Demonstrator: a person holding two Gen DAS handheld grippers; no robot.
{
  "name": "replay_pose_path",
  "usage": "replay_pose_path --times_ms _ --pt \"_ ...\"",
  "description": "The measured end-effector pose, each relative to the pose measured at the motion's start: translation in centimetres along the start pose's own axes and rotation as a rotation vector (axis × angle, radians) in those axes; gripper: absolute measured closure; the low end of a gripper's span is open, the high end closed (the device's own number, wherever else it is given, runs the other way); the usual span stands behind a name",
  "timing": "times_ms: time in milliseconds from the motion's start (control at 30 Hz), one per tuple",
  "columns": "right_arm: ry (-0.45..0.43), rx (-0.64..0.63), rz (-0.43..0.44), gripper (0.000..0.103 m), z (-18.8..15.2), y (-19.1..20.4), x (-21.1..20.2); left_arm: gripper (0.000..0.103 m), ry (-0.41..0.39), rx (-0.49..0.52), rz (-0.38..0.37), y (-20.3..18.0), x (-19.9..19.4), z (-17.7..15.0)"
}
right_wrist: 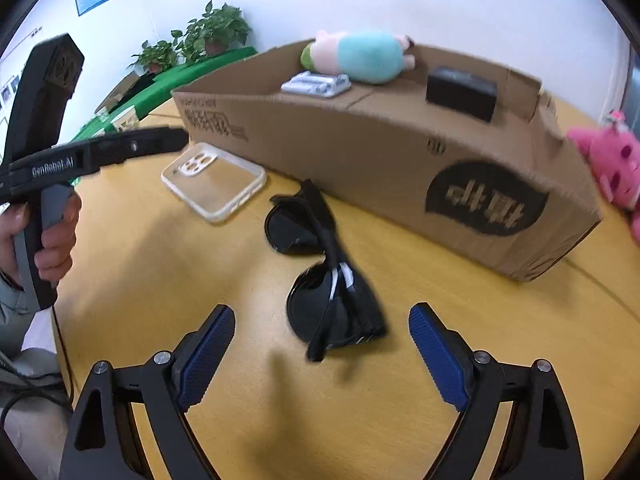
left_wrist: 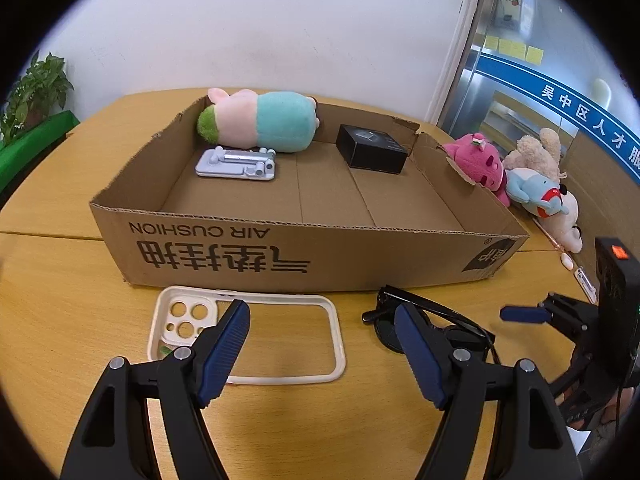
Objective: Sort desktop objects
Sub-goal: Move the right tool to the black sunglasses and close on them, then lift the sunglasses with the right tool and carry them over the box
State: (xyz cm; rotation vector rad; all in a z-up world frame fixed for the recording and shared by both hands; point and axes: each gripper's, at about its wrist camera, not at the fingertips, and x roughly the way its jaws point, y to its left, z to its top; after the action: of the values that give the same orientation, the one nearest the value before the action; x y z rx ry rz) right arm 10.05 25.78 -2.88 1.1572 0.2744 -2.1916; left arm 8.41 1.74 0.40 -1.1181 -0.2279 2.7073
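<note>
A cream phone case (left_wrist: pixel 248 340) lies flat on the wooden table (left_wrist: pixel 60 320), close in front of the cardboard box (left_wrist: pixel 304 252). The left gripper (left_wrist: pixel 322 354) hangs above the case's right half, jaws wide, gripping nothing. Right of the case, also before the box, lie folded black sunglasses (right_wrist: pixel 320 276). The right gripper (right_wrist: pixel 322 350) points down at their near end, jaws wide apart and empty. Inside the box: a plush (left_wrist: pixel 260 122), a grey phone stand (left_wrist: pixel 238 164), a black carton (left_wrist: pixel 372 148). Beyond the box's right end lie more soft toys (left_wrist: pixel 516 172)
</note>
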Motion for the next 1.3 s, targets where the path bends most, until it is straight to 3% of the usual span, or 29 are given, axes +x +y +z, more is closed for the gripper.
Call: replay_pose_path --times_ms 100,167,233,333,500,633,800,967,1167,1300 --pt "-0.005 0.019 -0.021 0.027 1.1 -0.4 0.2 0.028 0.021 -0.001 -0.031 -0.4 0.4 -0.1" --pt "0.014 0.027 -0.032 0.055 1.7 -0.7 0.9 0.028 0.029 0.004 -0.049 -0.7 0.4 -0.2" --pt "0.043 0.044 -0.02 0.07 1.7 -0.9 1.8 0.028 0.039 0.003 -0.066 -0.9 0.5 -0.3" --pt "0.066 0.062 -0.011 0.083 1.2 -0.6 2.4 0.028 0.064 -0.008 -0.109 -1.2 1.1 -0.4" --pt "0.047 0.146 -0.027 0.084 0.2 0.3 2.2 0.031 0.133 -0.042 -0.236 -2.3 3.3 -0.5" --pt "0.032 0.2 -0.051 0.084 -0.4 1.3 2.1 0.05 0.211 -0.031 -0.323 -4.0 5.4 -0.6" --pt "0.011 0.24 -0.044 0.083 -0.9 2.1 2.0 0.073 0.322 -0.038 -0.368 -5.5 8.0 -1.5" --pt "0.008 0.242 -0.033 0.083 -1.0 2.3 1.9 0.081 0.326 -0.093 -0.404 -5.3 8.0 -1.9" --pt "-0.014 0.239 0.017 0.083 -0.6 2.9 1.6 0.095 0.284 -0.038 -0.423 -6.3 6.4 -1.1" --pt "-0.044 0.237 0.021 0.084 0.0 3.4 0.9 0.096 0.249 0.005 -0.408 -7.0 5.2 0.1"
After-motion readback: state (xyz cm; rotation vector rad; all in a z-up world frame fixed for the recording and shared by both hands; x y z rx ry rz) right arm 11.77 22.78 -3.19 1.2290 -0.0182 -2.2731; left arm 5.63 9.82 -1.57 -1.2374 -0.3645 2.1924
